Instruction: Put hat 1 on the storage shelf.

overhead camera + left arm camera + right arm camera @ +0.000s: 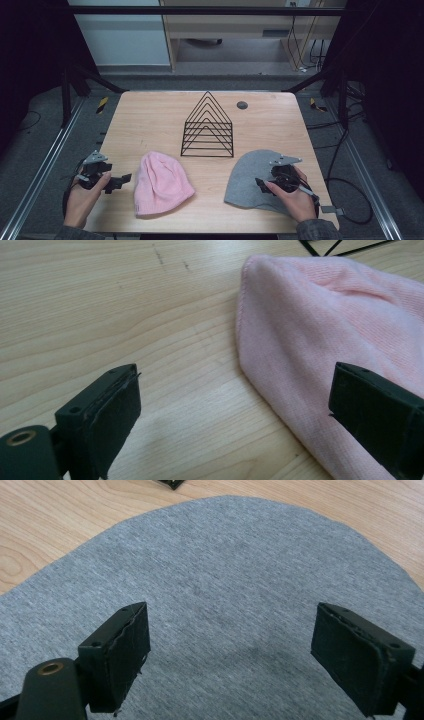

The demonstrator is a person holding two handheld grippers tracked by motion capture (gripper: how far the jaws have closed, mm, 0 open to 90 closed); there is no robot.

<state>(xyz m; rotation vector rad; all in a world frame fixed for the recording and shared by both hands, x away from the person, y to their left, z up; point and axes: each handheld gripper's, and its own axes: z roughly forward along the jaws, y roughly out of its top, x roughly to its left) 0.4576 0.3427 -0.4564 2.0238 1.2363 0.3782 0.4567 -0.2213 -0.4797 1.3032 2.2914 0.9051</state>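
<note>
Two hats lie flat, both grippers wide and empty.
Approach step, I think: left gripper (pixel 121 178) beside pink hat (pixel 161 183), right gripper (pixel 258 183) over grey hat (pixel 250 180); next, lower and pinch cloth.

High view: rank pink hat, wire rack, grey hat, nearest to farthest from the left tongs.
From the left tongs, open at the table's left edge:
1. pink hat, just beside them, front left.
2. wire rack, table centre, farther back.
3. grey hat, front right, under the right tongs.
</note>
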